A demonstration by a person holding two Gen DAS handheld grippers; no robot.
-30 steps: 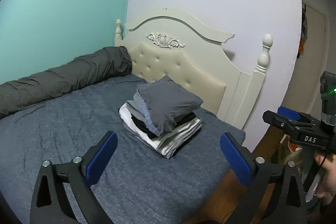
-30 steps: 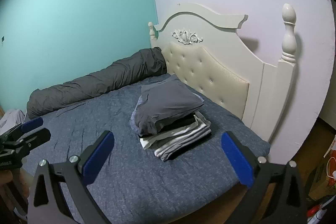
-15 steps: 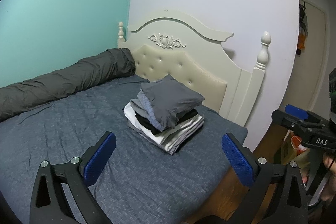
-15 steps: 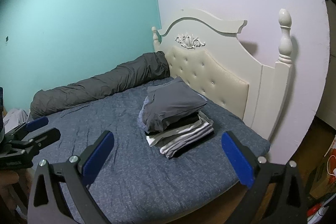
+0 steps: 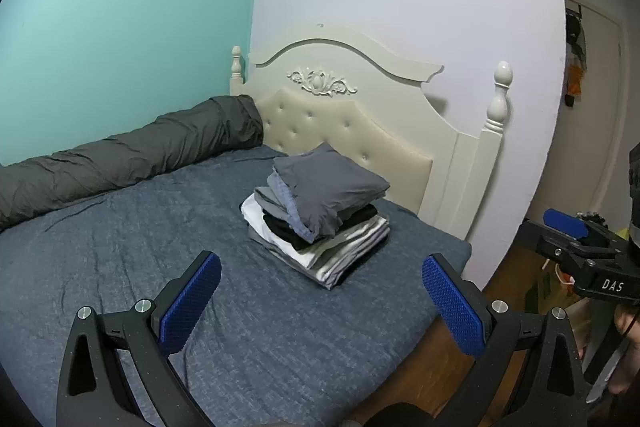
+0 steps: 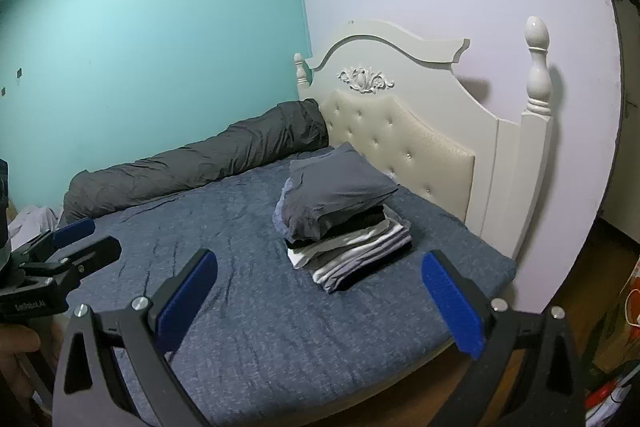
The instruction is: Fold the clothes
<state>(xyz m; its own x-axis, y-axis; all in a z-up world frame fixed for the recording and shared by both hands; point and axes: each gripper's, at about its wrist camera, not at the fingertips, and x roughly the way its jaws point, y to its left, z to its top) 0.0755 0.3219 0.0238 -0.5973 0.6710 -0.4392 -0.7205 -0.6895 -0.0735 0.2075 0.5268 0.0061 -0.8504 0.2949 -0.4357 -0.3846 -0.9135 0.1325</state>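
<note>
Neat stack of folded clothes in grey, black, white and pale blue, resting on the blue-grey bedspread near the cream tufted headboard with carved crest, toward the bed's right-hand edge; dark grey folded garment on top, slightly overhanging the layers beneath

Long dark grey rolled duvet lying along the turquoise wall, one end touching the headboard

Left claw held above the near part of the bed, blue textured pads spread wide apart, nothing between them, well short of the stack

Right claw likewise wide apart and empty, blue pads framing the stack from a distance, no contact with any fabric

Right claw also seen at the right edge of the left wrist view, black body with white "DAS" lettering; left claw seen at the left edge of the right wrist view, with part of a hand below it

Brown wooden floor beside the bed; pale crumpled cloth at the far left past the duvet, too small to identify
</note>
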